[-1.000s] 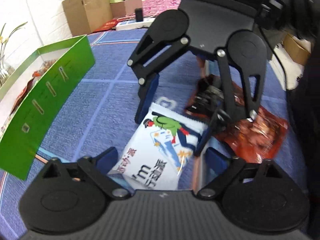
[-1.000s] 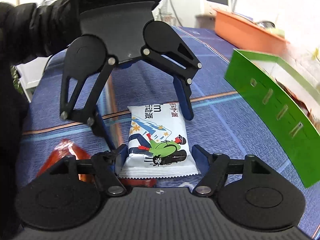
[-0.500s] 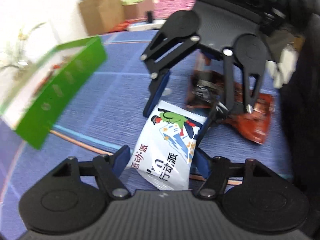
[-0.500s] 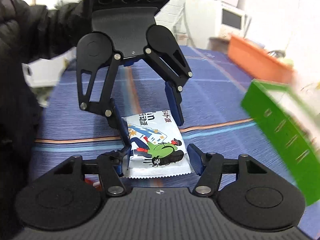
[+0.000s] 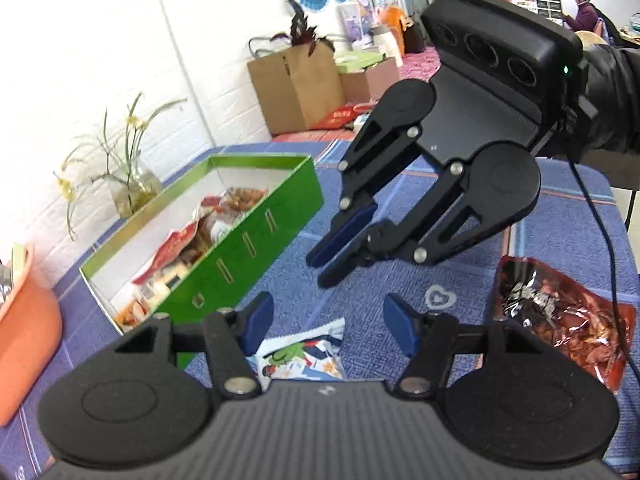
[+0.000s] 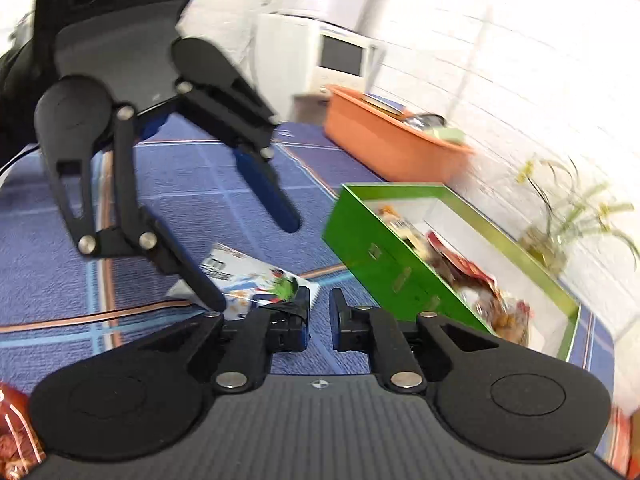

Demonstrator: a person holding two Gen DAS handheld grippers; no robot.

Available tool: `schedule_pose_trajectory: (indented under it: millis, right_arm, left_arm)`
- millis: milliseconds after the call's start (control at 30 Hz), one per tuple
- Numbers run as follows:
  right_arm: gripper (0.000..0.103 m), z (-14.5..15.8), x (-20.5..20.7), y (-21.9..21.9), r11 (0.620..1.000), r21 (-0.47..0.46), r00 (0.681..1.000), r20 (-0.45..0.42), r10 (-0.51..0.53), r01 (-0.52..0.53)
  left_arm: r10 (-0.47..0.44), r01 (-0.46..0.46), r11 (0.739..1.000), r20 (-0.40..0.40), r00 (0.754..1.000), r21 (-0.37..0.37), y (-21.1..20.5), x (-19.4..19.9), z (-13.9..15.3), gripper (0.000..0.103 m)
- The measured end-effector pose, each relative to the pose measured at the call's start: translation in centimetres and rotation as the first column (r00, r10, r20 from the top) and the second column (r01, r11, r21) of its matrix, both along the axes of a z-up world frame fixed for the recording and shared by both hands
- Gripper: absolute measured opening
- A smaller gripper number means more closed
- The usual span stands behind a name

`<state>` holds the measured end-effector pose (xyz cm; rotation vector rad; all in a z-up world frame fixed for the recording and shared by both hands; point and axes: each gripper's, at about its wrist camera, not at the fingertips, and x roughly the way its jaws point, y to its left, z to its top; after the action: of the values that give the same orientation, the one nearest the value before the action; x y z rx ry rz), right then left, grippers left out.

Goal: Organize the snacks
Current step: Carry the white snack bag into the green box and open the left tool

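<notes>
We've 2 wrist fisheye cams, each just behind its own gripper, looking down-fwd at the bench (image 5: 568, 216) from close up. They face each other: the left cam sees the right gripper (image 5: 334, 258), the right cam the left gripper (image 6: 256, 260). Both share the green box (image 5: 256, 236) and white snack pack (image 5: 304, 356).

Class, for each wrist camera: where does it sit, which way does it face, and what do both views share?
Left wrist: behind the left gripper, facing the right gripper and the person's sleeve; own fingers show.
Right wrist: behind the right gripper, facing back at the left gripper; own fingers show.
Shared: both grippers, green box, white snack packet.
</notes>
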<state>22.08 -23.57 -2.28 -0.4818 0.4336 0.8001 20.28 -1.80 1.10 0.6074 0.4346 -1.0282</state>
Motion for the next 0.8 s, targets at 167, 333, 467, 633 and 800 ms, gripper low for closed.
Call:
schedule_pose_trajectory:
  millis: [167, 333, 467, 633, 800]
  right_arm:
    - [0.103, -0.9, 0.8, -1.7, 0.978, 0.158, 0.976, -0.189, -0.107, 0.138]
    - [0.103, -2.1, 1.4, 0.1, 0.966, 0.115, 0.939, -0.286, -0.189, 0.23]
    - [0.103, -3.2, 3.7, -0.3, 0.894, 0.186, 0.798, -0.548, -0.251, 0.409]
    - [0.103, -3.7, 5.5, -0.1, 0.832, 0.273, 0.722, -0.662, -0.202, 0.483]
    - [0.066, -4.0, 6.0, 1.0, 0.841, 0.289, 0.704, -0.696, -0.143, 0.457]
  left_arm:
    - [0.028, -0.026, 0.999, -0.048, 0.998, 0.04, 0.9, 0.0, -1.2, 0.078]
    - [0.086, -0.082, 0.994, -0.066, 0.994, 0.069, 1.2, 0.5, -2.8, 0.083]
    - [0.201, -0.197, 0.978, -0.054, 0.978, 0.073, 1.3, 0.9, -4.0, 0.099]
    - [0.342, -0.337, 0.94, -0.166, 0.925, 0.058, 1.4, 2.8, -5.2, 0.102]
    - [0.418, -0.439, 0.898, -0.268, 0.868, -0.021, 2.1, 3.0, -5.4, 0.085]
